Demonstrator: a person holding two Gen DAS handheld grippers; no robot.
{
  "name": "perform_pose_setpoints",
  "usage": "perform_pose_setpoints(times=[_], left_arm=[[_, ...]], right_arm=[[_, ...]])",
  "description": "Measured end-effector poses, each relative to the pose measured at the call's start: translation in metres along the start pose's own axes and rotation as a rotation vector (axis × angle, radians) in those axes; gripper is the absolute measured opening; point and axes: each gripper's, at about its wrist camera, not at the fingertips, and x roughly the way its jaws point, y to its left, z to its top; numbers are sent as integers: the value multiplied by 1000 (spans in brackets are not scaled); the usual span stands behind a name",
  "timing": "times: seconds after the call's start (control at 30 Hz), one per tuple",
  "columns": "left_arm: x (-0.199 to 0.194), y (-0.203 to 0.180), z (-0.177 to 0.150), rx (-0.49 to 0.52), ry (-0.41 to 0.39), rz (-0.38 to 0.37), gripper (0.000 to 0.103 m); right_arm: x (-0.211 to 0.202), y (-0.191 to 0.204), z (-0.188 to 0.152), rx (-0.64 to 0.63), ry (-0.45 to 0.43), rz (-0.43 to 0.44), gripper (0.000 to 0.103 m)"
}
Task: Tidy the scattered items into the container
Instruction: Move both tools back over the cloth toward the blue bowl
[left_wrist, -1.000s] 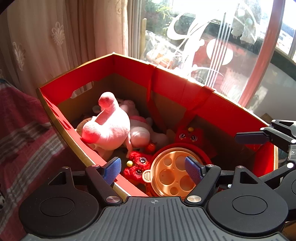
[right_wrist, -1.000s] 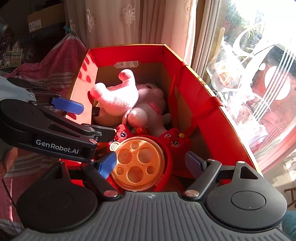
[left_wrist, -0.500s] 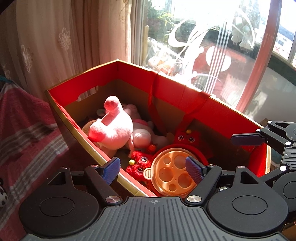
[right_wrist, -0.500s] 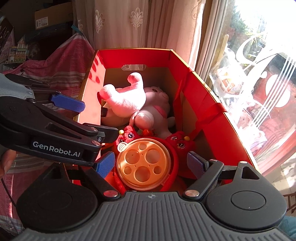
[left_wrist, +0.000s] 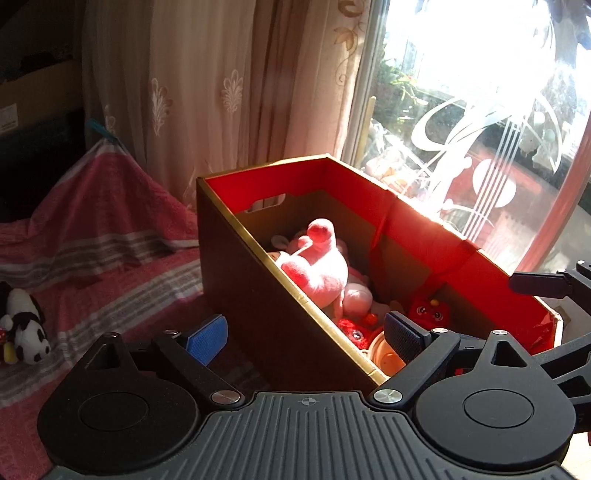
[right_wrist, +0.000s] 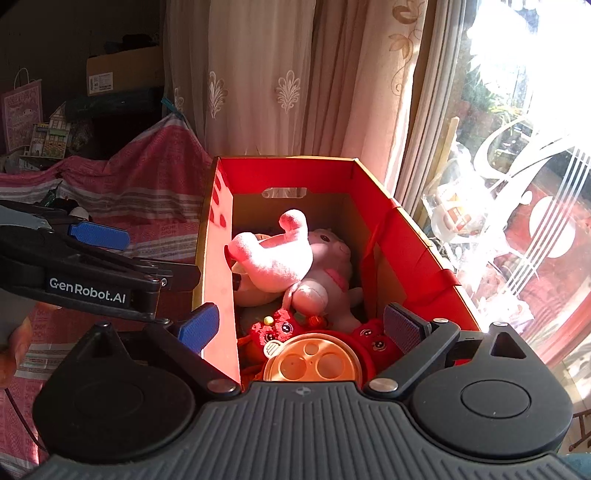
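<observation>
A red-lined cardboard box (left_wrist: 417, 221) (right_wrist: 288, 171) stands by the window. Inside lie a pink plush (left_wrist: 321, 269) (right_wrist: 275, 256), a paler pink plush (right_wrist: 325, 273), red plush toys (right_wrist: 277, 326) and a round orange disc with holes (right_wrist: 312, 362) (left_wrist: 384, 356). My left gripper (left_wrist: 304, 334) is open and empty, straddling the box's near left wall. My right gripper (right_wrist: 299, 323) is open and empty above the box's near end. The left gripper also shows at the left of the right wrist view (right_wrist: 122, 258).
A red striped blanket (left_wrist: 92, 229) (right_wrist: 147, 184) covers the surface left of the box. A small panda plush (left_wrist: 26, 326) lies on it at far left. Curtains (left_wrist: 221, 92) and a window (left_wrist: 498, 110) stand behind. A cardboard carton (right_wrist: 122, 72) and a toy house (right_wrist: 51, 140) sit far left.
Both grippers have pulled back and up from the box, staying open and empty. The left one has swung left, so the blanket and panda plush now show.
</observation>
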Motion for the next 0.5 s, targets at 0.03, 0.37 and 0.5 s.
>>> perform_pose_setpoints(times=[0.03,0.37,0.5], left_arm=[[-6,11,-3,-12,-5,24,98],[-79,182,-91,-296,73,333,98],[-113,248,-145,-437,129,450,97]], right_arm=[[3,12,4,-21,3,28,97],[48,178,20,-269,63,330,98],[69,253,11,-338,117,455,98]])
